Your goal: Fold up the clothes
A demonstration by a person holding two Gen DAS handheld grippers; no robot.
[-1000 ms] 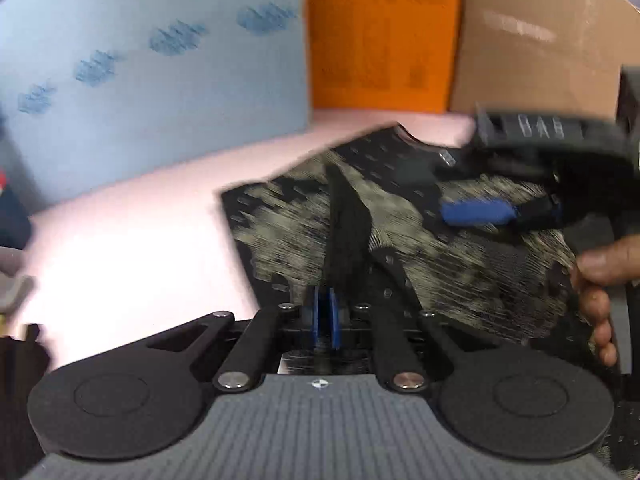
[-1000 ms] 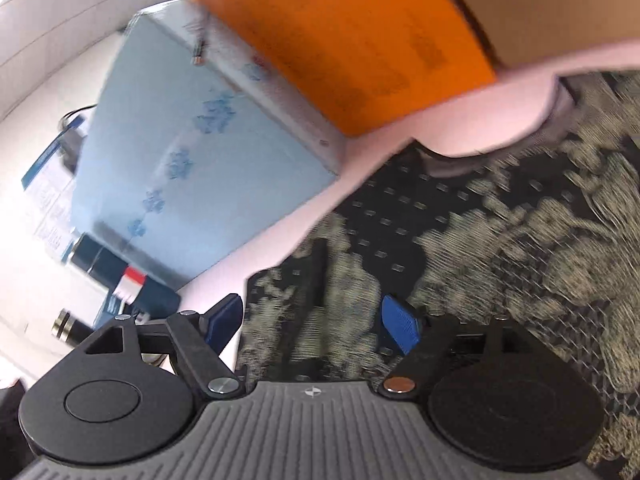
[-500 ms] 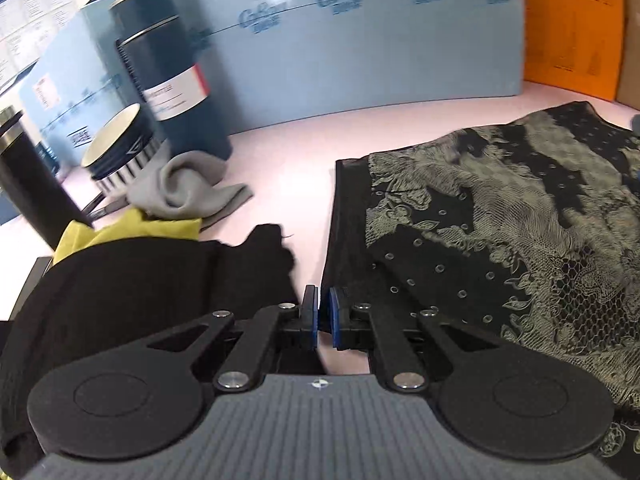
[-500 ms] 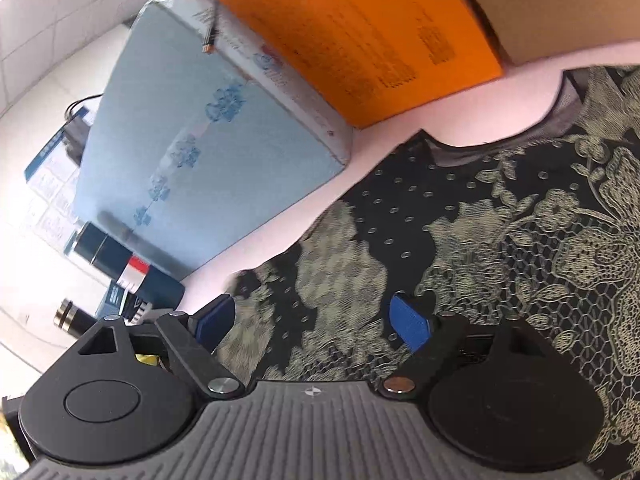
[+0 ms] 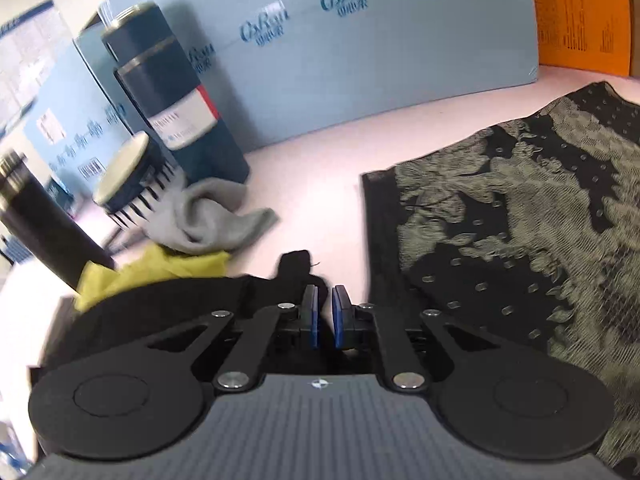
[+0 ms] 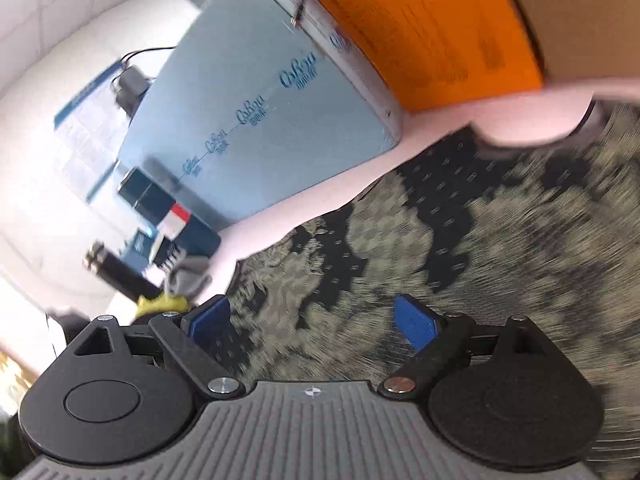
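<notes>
left tool [image 5: 325, 316] has let go of the patterned garment [image 5: 520, 216], pads nearly together; right tool [image 6: 312, 322] spread wide over it

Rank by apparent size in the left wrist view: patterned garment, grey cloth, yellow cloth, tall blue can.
1. Patterned garment, by far the largest, and cut off by the frame.
2. Tall blue can.
3. Grey cloth.
4. Yellow cloth, though the black garment partly hides it, so its rank against the grey cloth is unsure.

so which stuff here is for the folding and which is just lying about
For the job: patterned black garment, black garment, yellow cloth, grey cloth.

Lying about: dark canisters, blue foam board, orange board, cardboard.
</notes>
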